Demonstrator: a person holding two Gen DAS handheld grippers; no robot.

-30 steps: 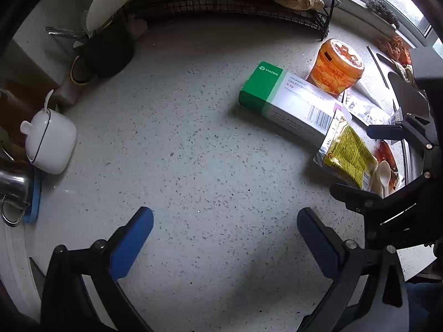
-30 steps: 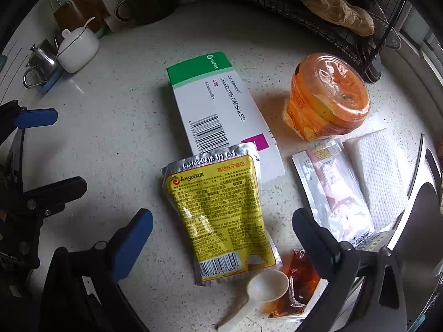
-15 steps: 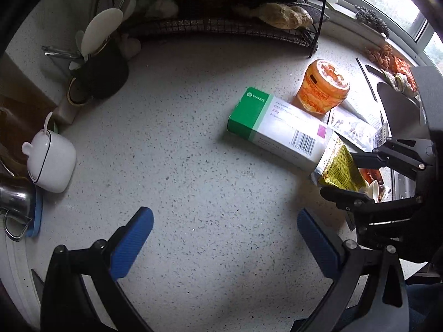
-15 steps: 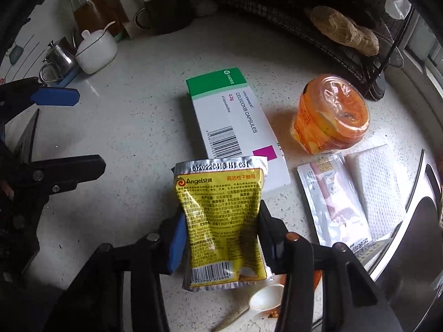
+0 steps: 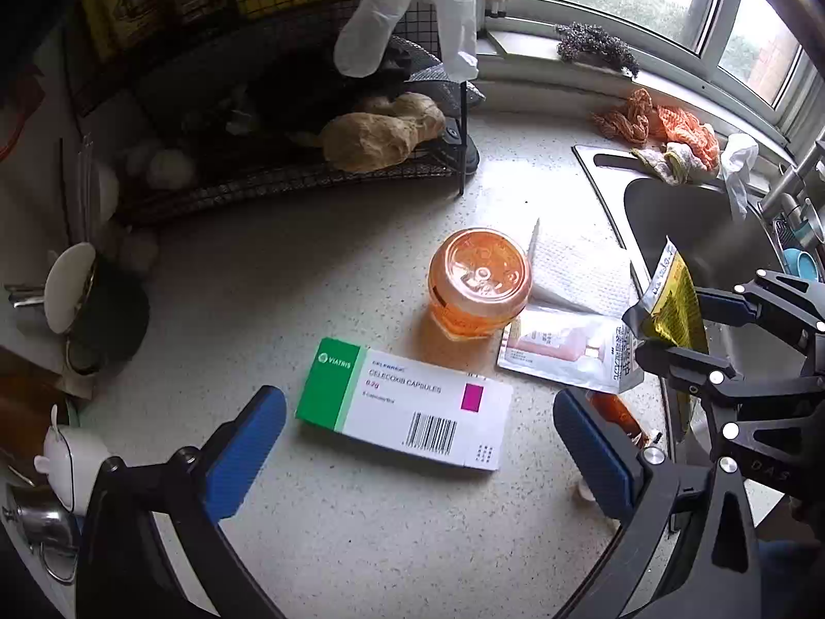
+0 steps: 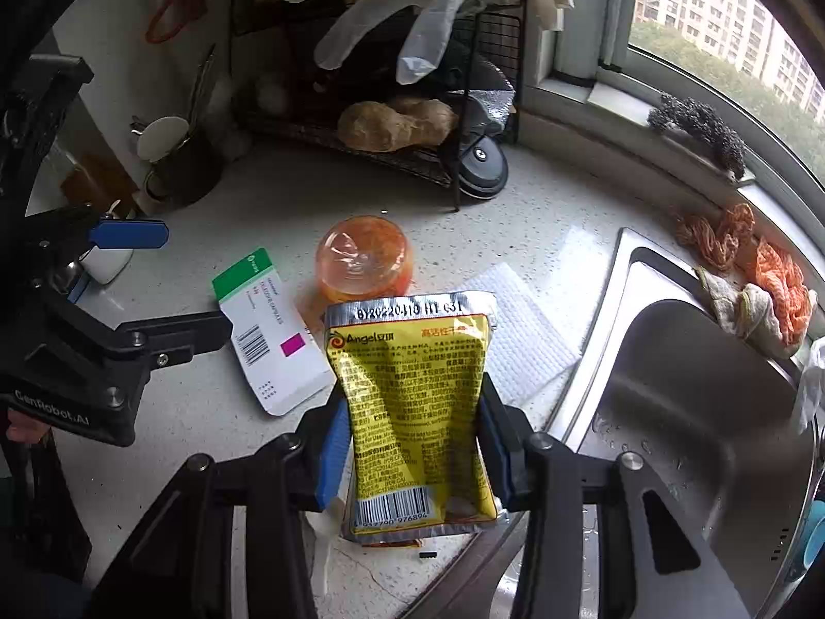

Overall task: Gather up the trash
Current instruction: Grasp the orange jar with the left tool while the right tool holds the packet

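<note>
While I clamped it: my right gripper (image 6: pixel 415 451) had just been closing, and its blue pads pressed both side edges of the yellow yeast packet (image 6: pixel 412 412).
Packet: it stood upright between my fingers, clear of the counter, silver top seal on the far side and barcode nearest me.
Packet from the other camera: it showed edge-on at the far right (image 5: pixel 670 304), pinched in the black fingers over the near rim of the sink.
Left gripper: my left gripper (image 5: pixel 417 443) stood wide apart with nothing between its blue pads, above the counter.
Below the left gripper: the green-and-white medicine box (image 5: pixel 407 412) lay flat on the speckled counter (image 5: pixel 309 268), between the two pads in view but not touched.
Beyond the box: an orange lidded tub (image 5: pixel 479 281) stood upright just past it.
Right of the tub: a white paper napkin (image 5: pixel 577 273) lay flat, with a clear sachet (image 5: pixel 562 348) overlapping its near edge.
Under the held packet: something orange peeked out on the counter; I could not tell what it was.
Right side: the steel sink (image 6: pixel 696 412) opened beside the counter, with orange cloths (image 6: pixel 763 278) heaped on its far rim.
Far side: a black wire rack (image 6: pixel 464 103) held a brown lump, and a clear glove (image 6: pixel 412 10) hung in front of it.
</note>
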